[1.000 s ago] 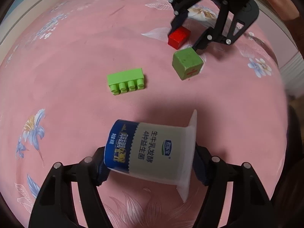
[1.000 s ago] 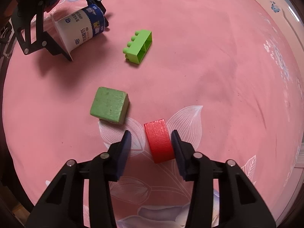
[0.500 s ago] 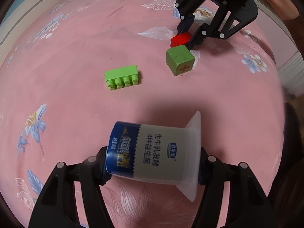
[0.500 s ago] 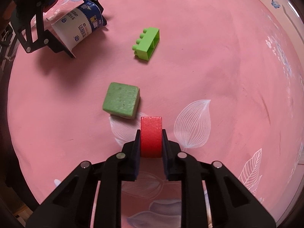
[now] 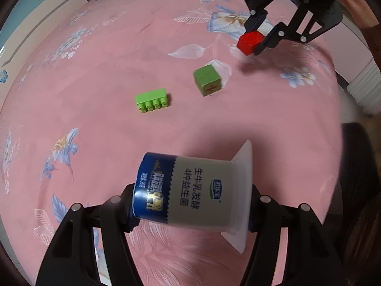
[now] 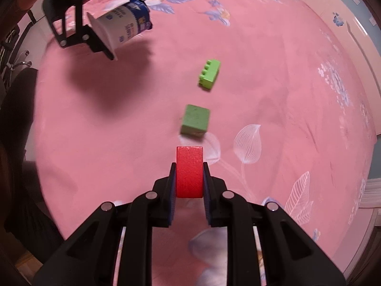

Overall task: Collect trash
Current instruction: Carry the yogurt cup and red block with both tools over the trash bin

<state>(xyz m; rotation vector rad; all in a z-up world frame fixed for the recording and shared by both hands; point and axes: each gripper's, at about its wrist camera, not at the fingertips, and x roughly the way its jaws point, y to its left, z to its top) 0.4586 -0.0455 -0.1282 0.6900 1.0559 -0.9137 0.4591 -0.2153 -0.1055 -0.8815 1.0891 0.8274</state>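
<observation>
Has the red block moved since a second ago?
Yes. The red block, then on the cloth beside the green cube, is now lifted off the cloth in the right gripper, away from the cube.

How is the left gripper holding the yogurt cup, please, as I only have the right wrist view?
Observer: In the left wrist view the left gripper clamps the yogurt cup end to end, one pad on its blue base and one at its flanged rim. Its jaws have just been closing on it.
Operator: Thank you. Is my red block clear of the cloth?
Observer: Yes. The red block in the right gripper hangs above the pink cloth, with its shadow lying apart from it.
Operator: Is there anything on the green cube that I cannot see?
Observer: The green cube has red marks on the side facing the left camera.
</observation>
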